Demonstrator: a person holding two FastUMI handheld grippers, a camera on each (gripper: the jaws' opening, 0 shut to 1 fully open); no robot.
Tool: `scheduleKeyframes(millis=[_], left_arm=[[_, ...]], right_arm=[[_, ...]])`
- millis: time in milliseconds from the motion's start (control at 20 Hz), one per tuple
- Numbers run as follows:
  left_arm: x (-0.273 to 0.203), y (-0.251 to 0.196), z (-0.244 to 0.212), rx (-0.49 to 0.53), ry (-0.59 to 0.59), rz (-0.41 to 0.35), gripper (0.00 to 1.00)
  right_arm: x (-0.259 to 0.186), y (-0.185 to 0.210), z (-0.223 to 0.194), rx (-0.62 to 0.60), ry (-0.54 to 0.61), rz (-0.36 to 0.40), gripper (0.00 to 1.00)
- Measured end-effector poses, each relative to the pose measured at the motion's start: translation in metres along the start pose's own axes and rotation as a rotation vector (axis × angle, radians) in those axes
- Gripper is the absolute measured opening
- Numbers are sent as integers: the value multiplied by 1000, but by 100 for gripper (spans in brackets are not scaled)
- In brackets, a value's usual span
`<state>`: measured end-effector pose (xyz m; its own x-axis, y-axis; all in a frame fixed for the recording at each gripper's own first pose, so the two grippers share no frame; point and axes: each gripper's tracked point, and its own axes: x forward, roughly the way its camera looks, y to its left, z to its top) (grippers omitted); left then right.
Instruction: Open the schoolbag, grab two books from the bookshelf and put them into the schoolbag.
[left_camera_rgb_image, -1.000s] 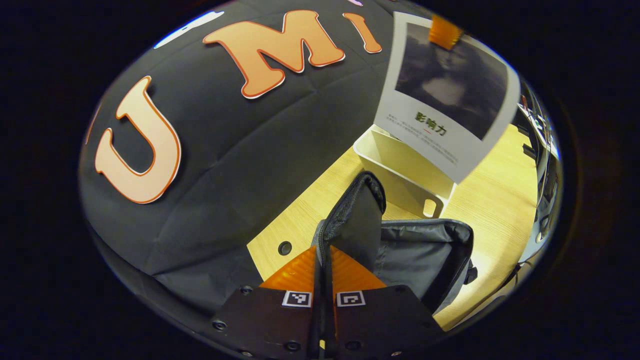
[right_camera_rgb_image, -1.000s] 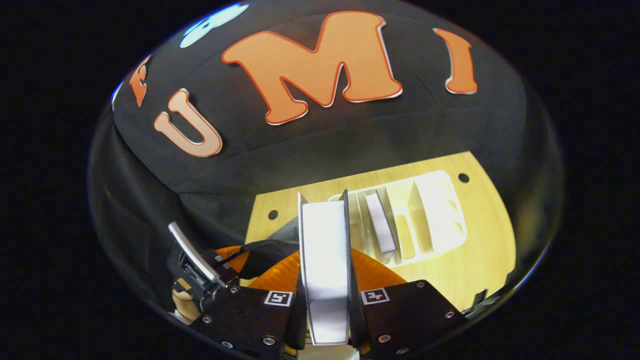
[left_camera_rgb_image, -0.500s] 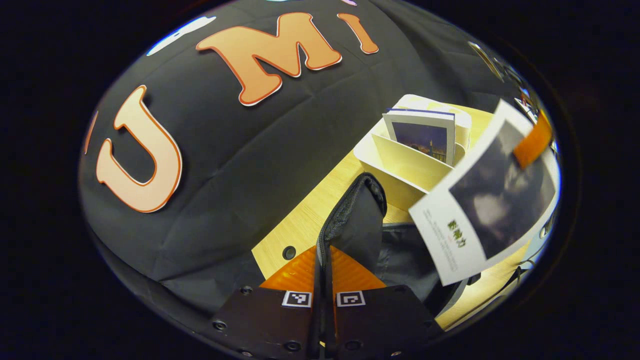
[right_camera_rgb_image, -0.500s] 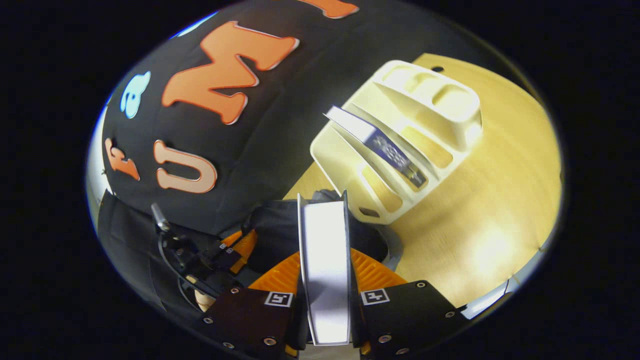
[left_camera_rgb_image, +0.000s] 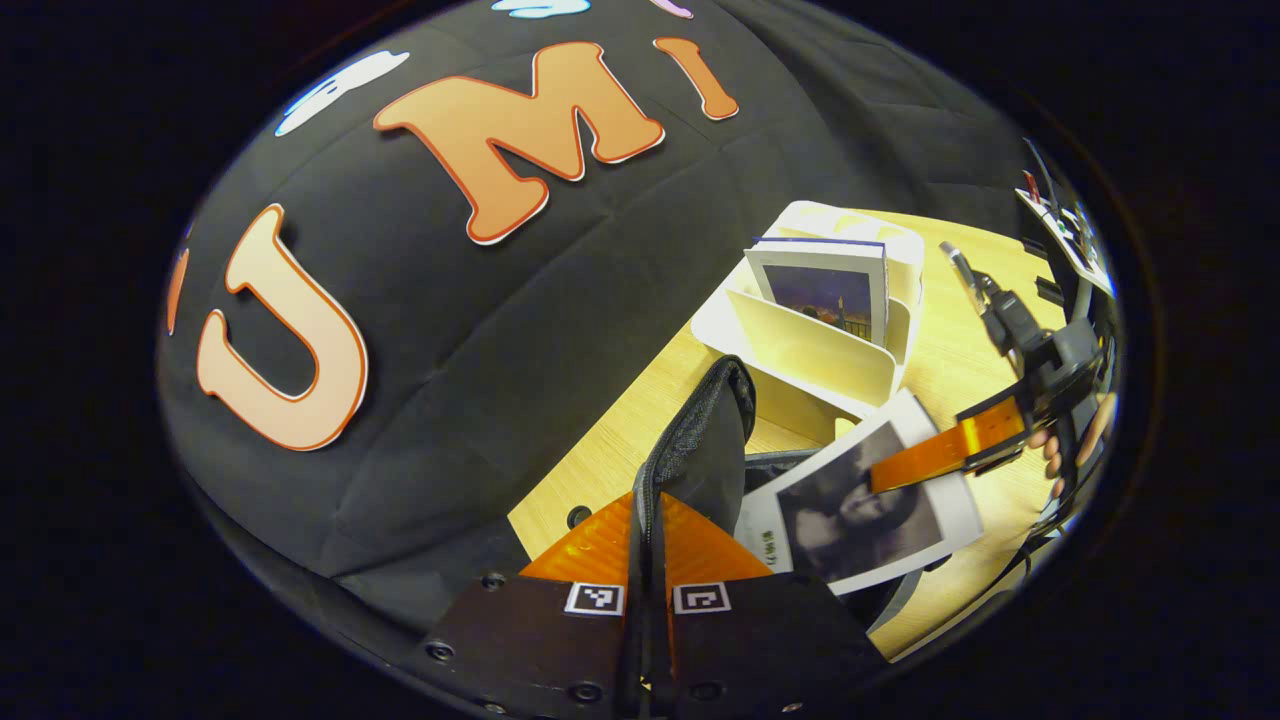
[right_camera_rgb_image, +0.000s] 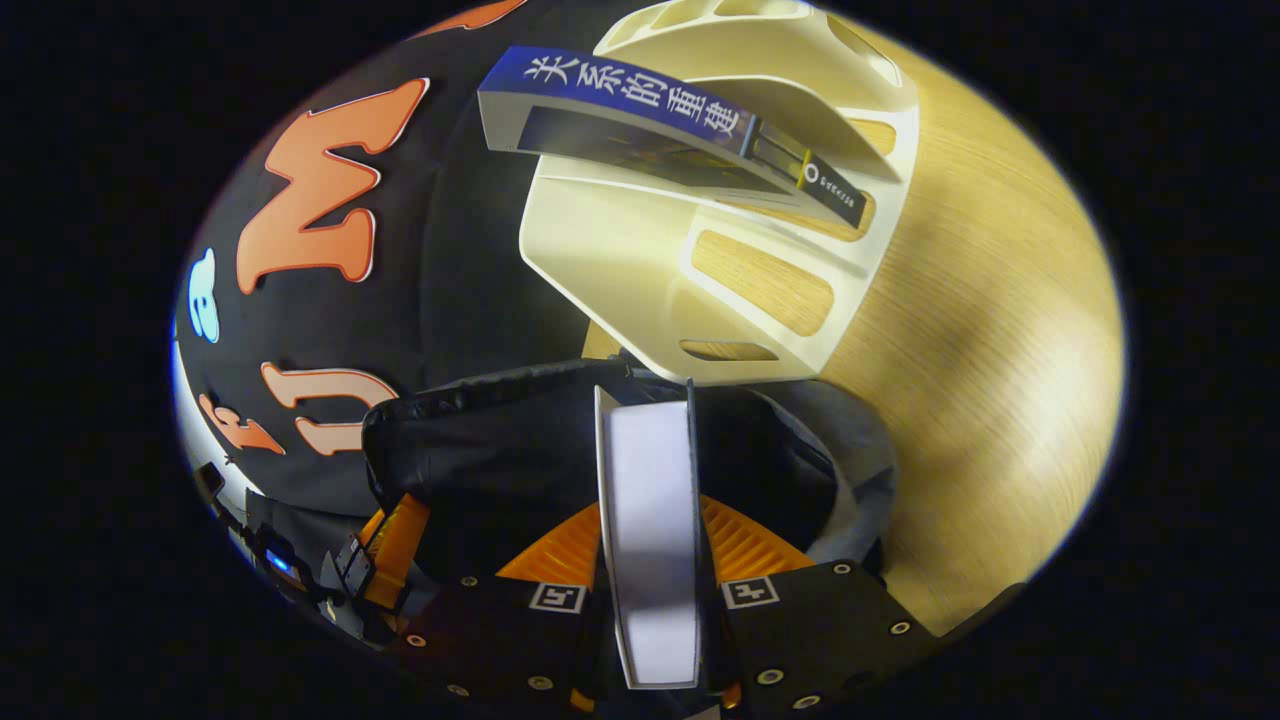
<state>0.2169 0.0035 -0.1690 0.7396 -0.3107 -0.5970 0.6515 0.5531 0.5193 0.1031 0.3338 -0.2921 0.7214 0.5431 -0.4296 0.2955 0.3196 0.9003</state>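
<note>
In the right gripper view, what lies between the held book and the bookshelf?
Only the schoolbag's open rim; the book points over it toward the bookshelf.

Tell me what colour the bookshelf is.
Cream white, the bookshelf shows best in the right gripper view.
</note>
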Motion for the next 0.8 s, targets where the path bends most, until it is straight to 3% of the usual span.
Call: scheduleKeyframes(millis=[200,250,300,350,400,450,500,550,600,650,700,750,800], left_arm=[[-6,-6,8,16,-8,-5,4],[-7,-7,11,19,-10,-9,4],[-8,-9,12,22,-11,-12,4],[-9,-9,13,25,-11,-11,4],[-10,-9,13,26,-11,-7,4],[-11,-9,14,31,-8,-2,4],[-11,-6,10,40,-8,5,4],[-12,-3,6,53,-5,12,4],[-11,1,3,62,3,22,4],[-12,3,-1,65,11,28,4],[-9,3,-5,64,20,27,4],[-7,1,-8,49,25,20,4],[-5,-1,-10,27,27,5,4]], right_arm=[[35,14,-9,11,-43,13,35],[45,16,-13,12,-46,3,24],[55,18,-15,17,-53,-7,35],[65,21,-19,22,-57,-13,36],[73,22,-22,24,-57,-23,25],[80,23,-25,31,-60,-26,36],[87,25,-23,45,-73,-33,37],[93,22,-24,41,-81,-70,28],[96,14,-25,22,-80,-114,38],[100,4,-24,2,-80,-155,61],[97,-1,-26,-1,-73,-175,68],[96,-4,-30,2,-54,-191,68],[95,-6,-33,2,-37,-200,75]])
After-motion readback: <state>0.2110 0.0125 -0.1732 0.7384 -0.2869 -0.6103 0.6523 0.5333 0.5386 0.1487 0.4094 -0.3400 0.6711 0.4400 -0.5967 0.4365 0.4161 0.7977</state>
